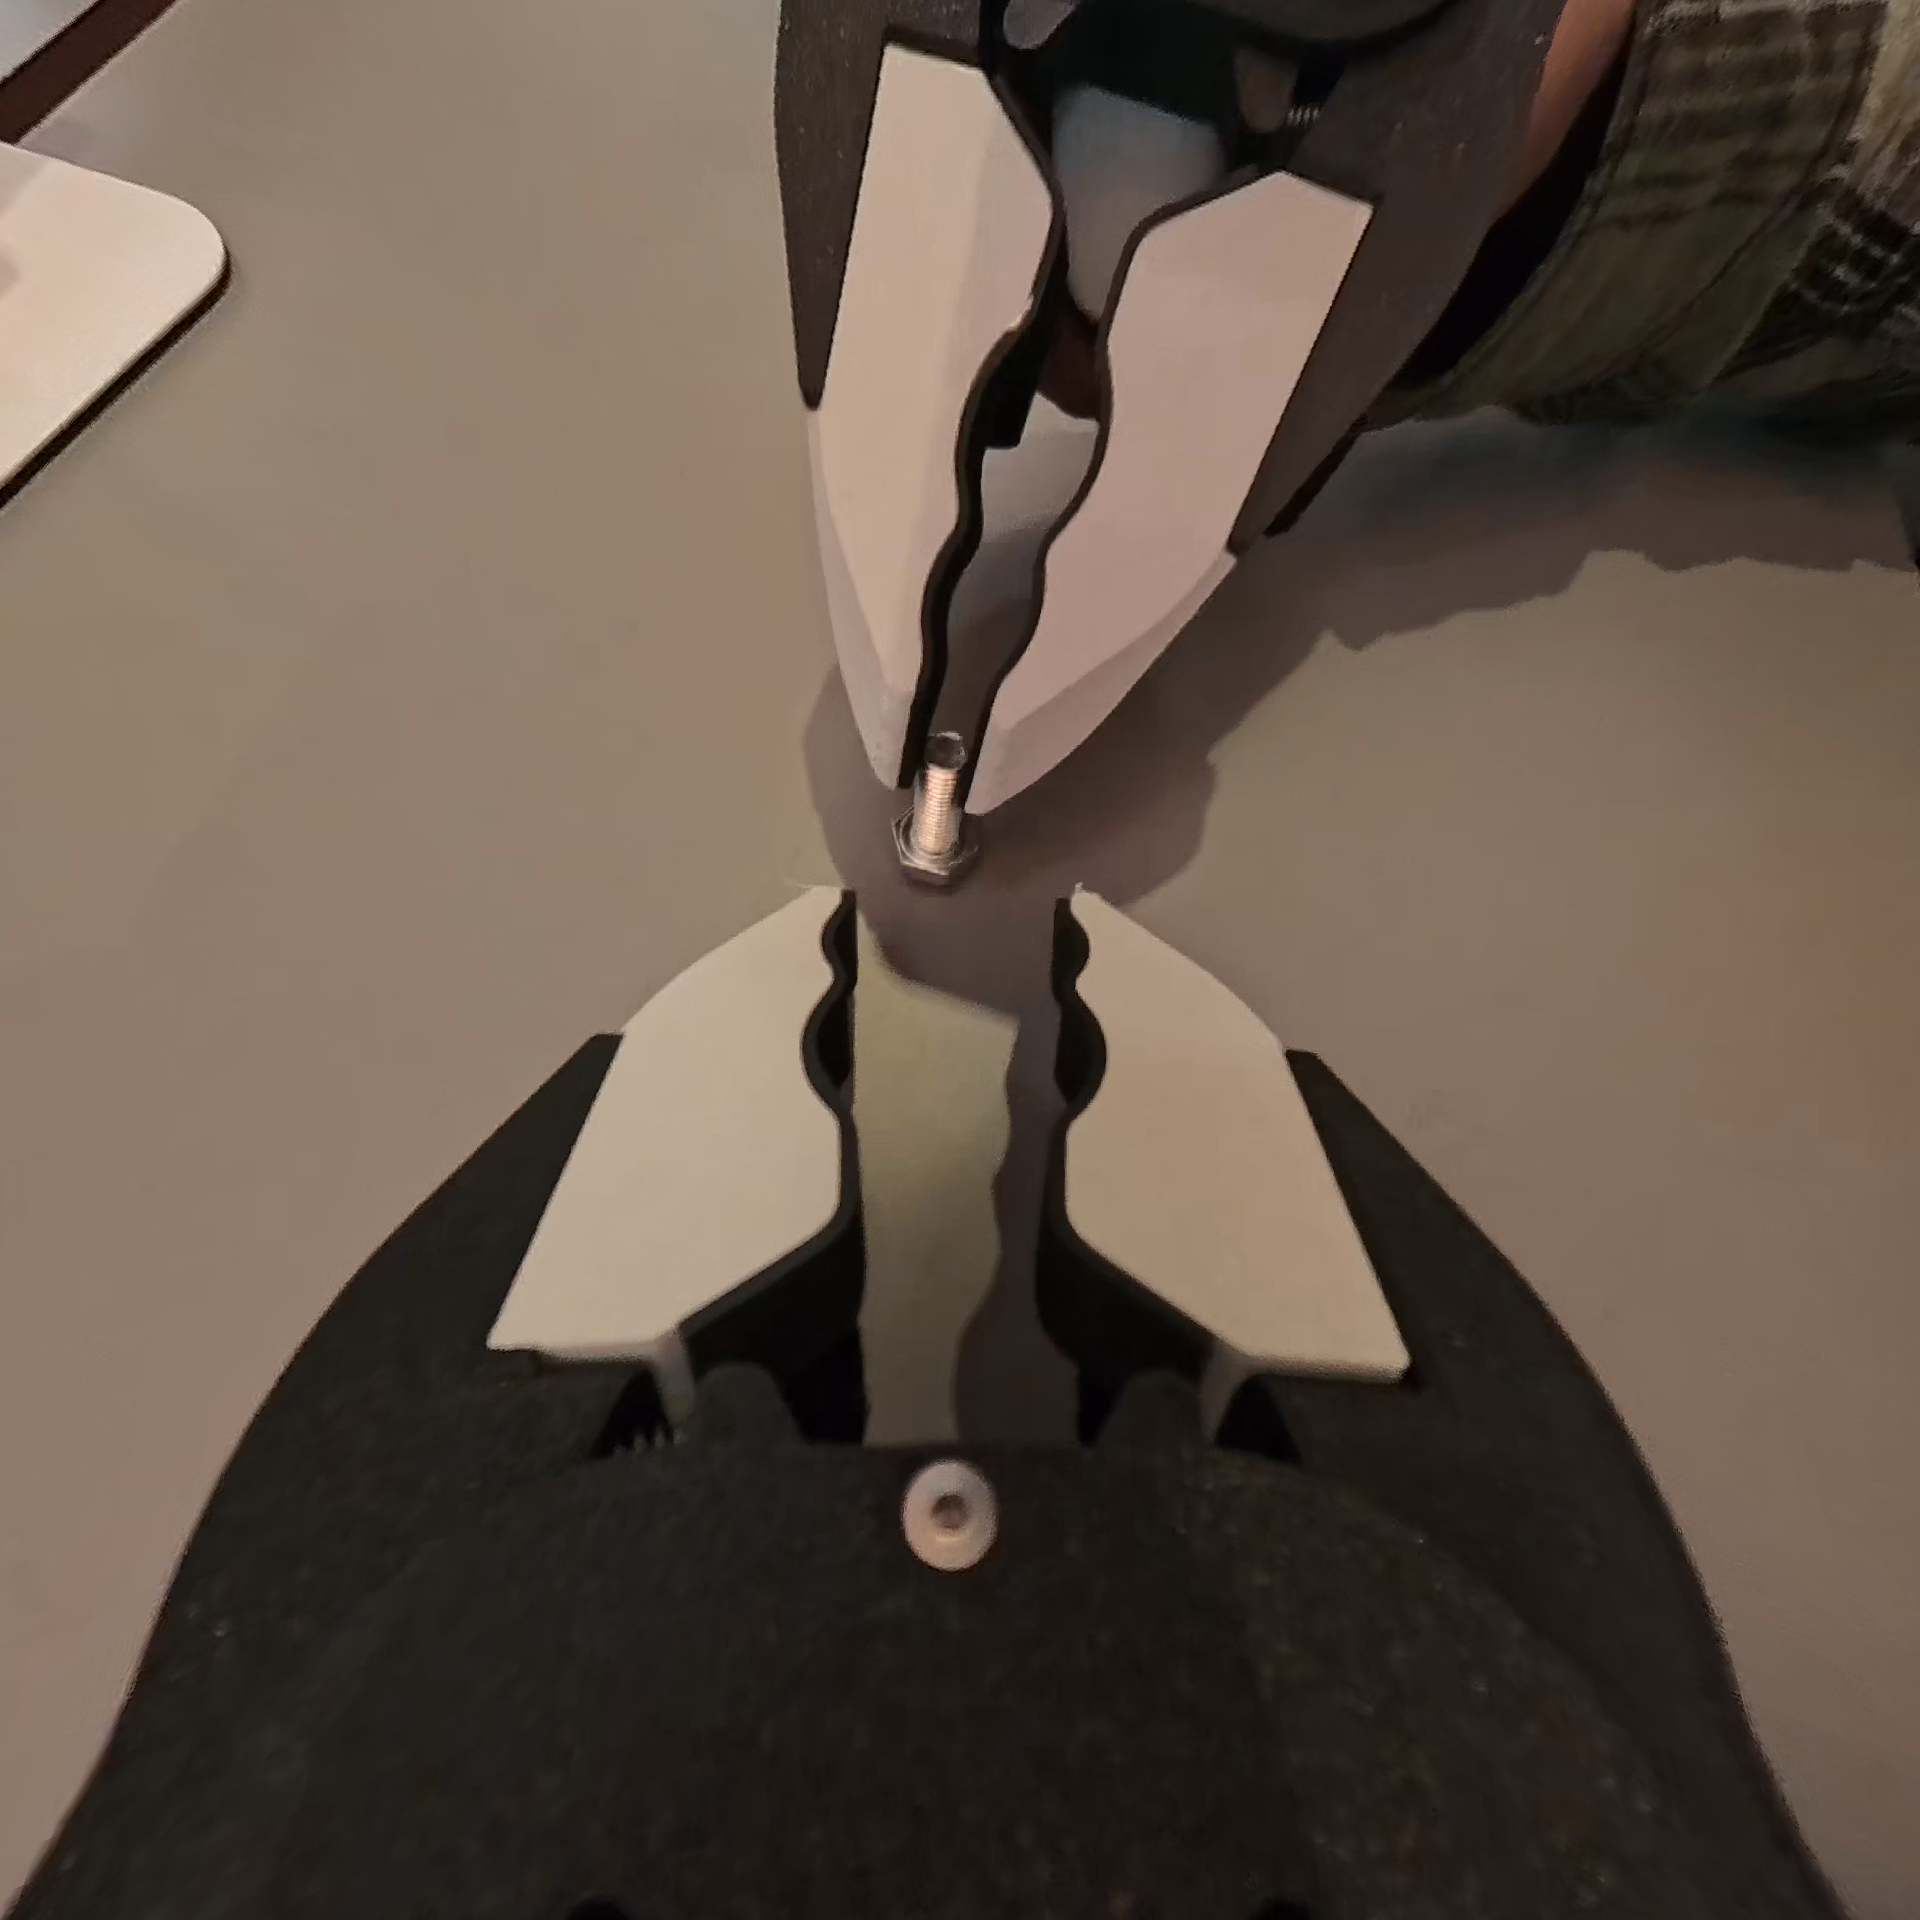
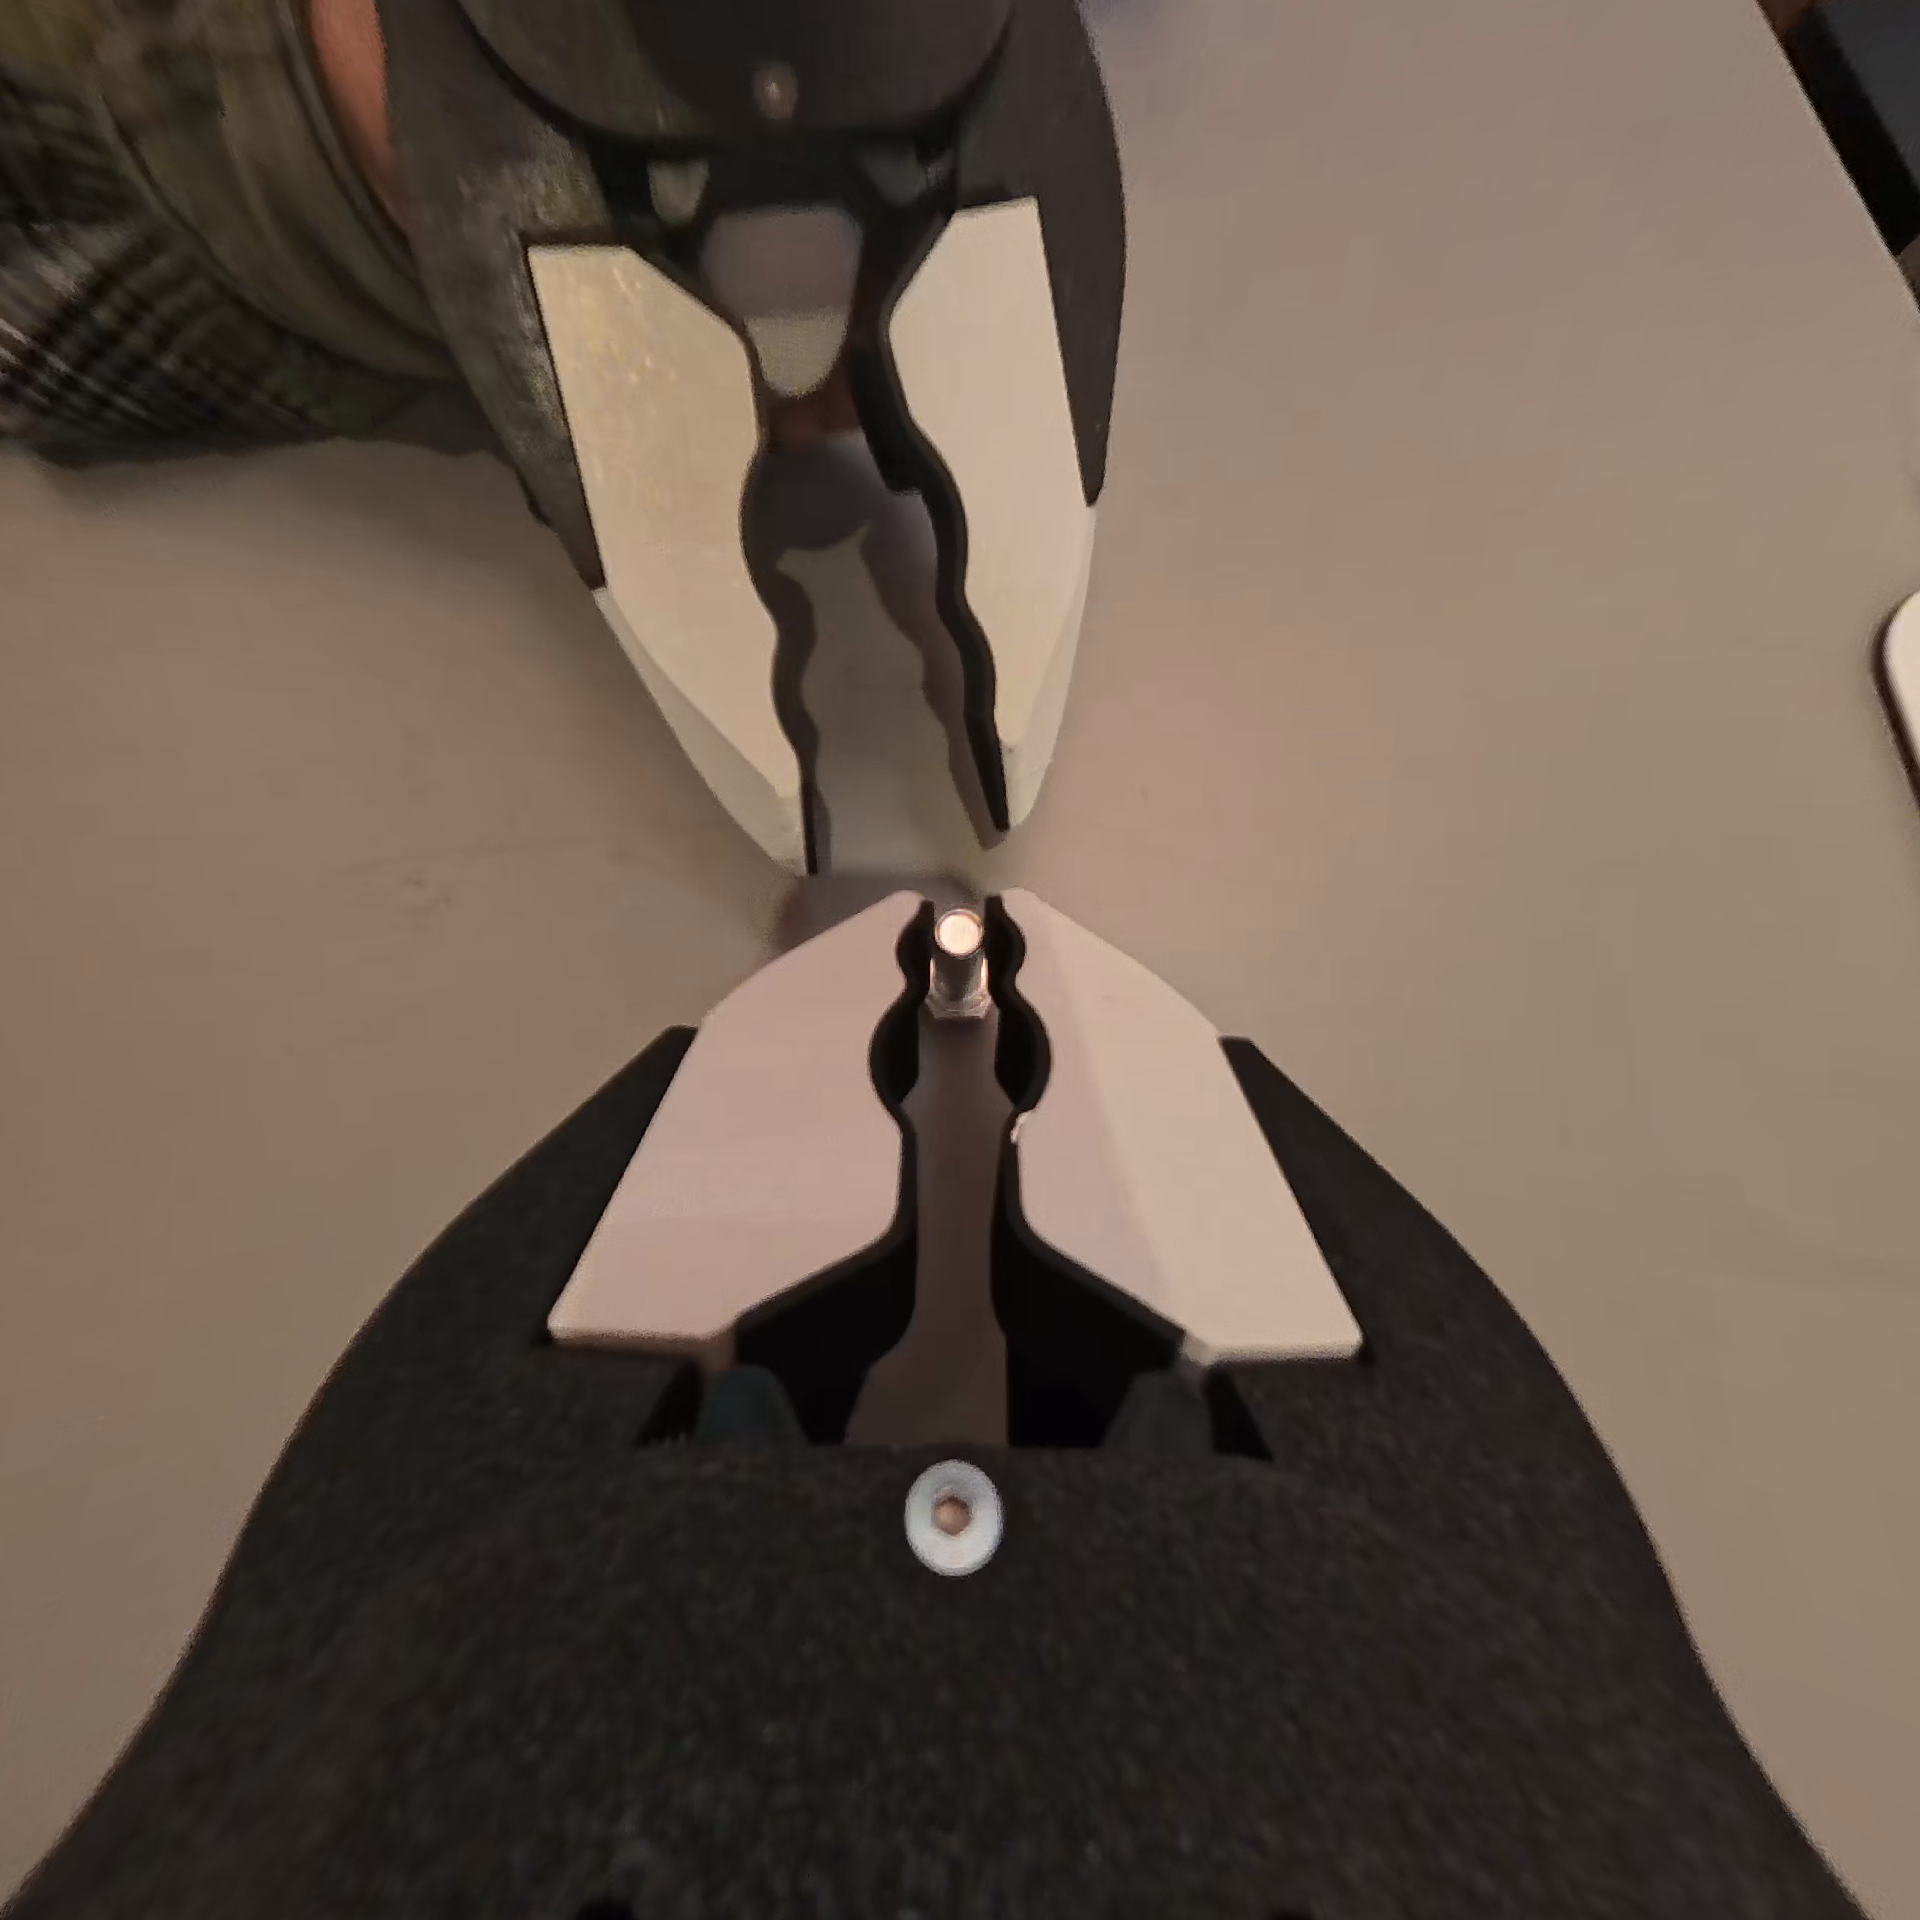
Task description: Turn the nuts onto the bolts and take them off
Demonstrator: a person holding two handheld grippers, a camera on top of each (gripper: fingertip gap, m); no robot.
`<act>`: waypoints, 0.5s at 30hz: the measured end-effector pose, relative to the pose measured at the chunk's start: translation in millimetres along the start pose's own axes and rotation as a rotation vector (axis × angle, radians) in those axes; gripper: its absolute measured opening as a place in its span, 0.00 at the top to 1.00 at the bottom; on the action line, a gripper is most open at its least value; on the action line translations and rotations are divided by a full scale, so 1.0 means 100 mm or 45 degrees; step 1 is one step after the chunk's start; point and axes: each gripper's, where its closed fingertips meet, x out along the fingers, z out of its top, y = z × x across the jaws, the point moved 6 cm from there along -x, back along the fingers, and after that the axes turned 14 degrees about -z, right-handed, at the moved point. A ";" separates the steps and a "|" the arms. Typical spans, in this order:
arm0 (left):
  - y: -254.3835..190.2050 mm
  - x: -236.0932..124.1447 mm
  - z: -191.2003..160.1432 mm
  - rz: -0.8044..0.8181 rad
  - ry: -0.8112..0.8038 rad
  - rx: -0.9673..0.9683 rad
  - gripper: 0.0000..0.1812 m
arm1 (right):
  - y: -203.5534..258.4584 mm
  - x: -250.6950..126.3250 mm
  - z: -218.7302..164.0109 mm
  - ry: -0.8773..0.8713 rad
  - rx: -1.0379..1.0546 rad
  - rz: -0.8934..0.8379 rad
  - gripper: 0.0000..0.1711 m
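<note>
A small silver bolt (image 1: 933,795) stands on the grey table (image 1: 416,727) with a hex nut (image 1: 923,858) at its lower end. My right gripper (image 1: 940,805) comes in from the far side, shut on the bolt's threaded shaft. In the right wrist view the bolt (image 2: 956,940) sits between the right gripper's (image 2: 956,909) fingertips, with the nut (image 2: 956,1004) just below them. My left gripper (image 1: 956,899) is open and empty, its tips just short of the nut and either side of it. It also shows in the right wrist view (image 2: 902,836), facing the right one.
A white board with a rounded corner (image 1: 104,291) lies at the table's far left and shows at the right edge of the right wrist view (image 2: 1903,707). A plaid sleeve (image 1: 1714,208) is behind the right gripper, and another (image 2: 104,312) behind the left.
</note>
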 end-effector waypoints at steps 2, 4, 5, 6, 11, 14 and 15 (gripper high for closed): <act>0.01 0.01 0.02 -0.005 -0.041 -0.012 0.79 | -0.03 -0.08 0.07 -0.060 0.036 0.023 0.95; 0.01 0.01 0.06 -0.009 -0.096 -0.014 0.79 | -0.05 -0.19 0.17 -0.133 0.058 0.057 0.95; 0.01 0.00 0.09 -0.007 -0.139 -0.007 0.78 | -0.05 -0.23 0.22 -0.166 0.065 0.076 0.95; 0.00 -0.02 0.12 -0.006 -0.184 -0.002 0.78 | -0.06 -0.27 0.27 -0.195 0.070 0.088 0.95; -0.07 -0.10 0.28 -0.006 -0.329 0.096 0.79 | -0.06 -0.38 0.46 -0.286 0.069 0.152 0.95; -0.14 -0.13 0.35 -0.011 -0.394 0.179 0.81 | -0.08 -0.44 0.55 -0.321 0.050 0.150 0.95; -0.17 -0.14 0.37 -0.020 -0.418 0.203 0.82 | -0.08 -0.47 0.57 -0.332 0.052 0.159 0.95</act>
